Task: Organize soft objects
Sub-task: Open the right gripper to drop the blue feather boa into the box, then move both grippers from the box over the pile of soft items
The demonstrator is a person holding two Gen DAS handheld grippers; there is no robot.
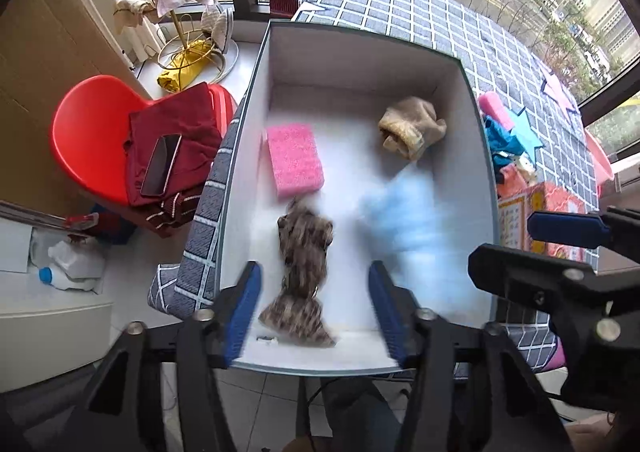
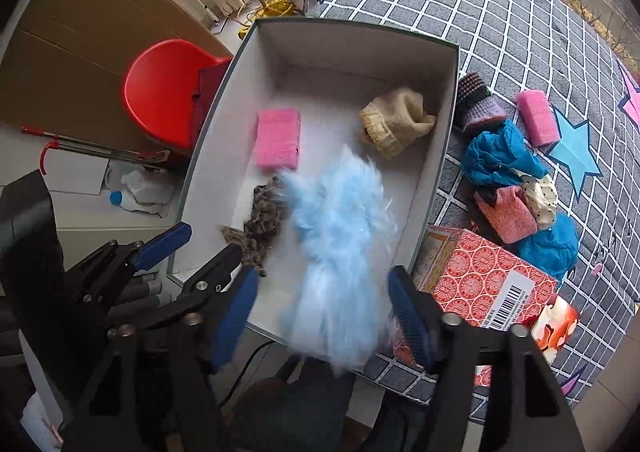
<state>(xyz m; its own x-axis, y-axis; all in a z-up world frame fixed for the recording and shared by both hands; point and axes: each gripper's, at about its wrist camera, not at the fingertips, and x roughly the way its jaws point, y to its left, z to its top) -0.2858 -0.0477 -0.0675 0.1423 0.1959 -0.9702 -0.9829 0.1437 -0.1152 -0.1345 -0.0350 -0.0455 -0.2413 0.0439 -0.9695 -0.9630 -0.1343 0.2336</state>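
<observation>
Blue fluffy item (image 2: 340, 236) between spread right gripper (image 2: 324, 316) fingers

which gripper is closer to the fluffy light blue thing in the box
Right. The fluffy blue piece lies blurred between the open right gripper fingers. The left gripper, also open, sits beside it over the brown patterned cloth.

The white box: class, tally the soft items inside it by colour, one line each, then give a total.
Inside the white box:
Pink: 1, the sponge
Beige: 1, the knitted item
Brown patterned: 1, the cloth
Light blue: 1, the fluffy item, blurred
Total: 4
</observation>
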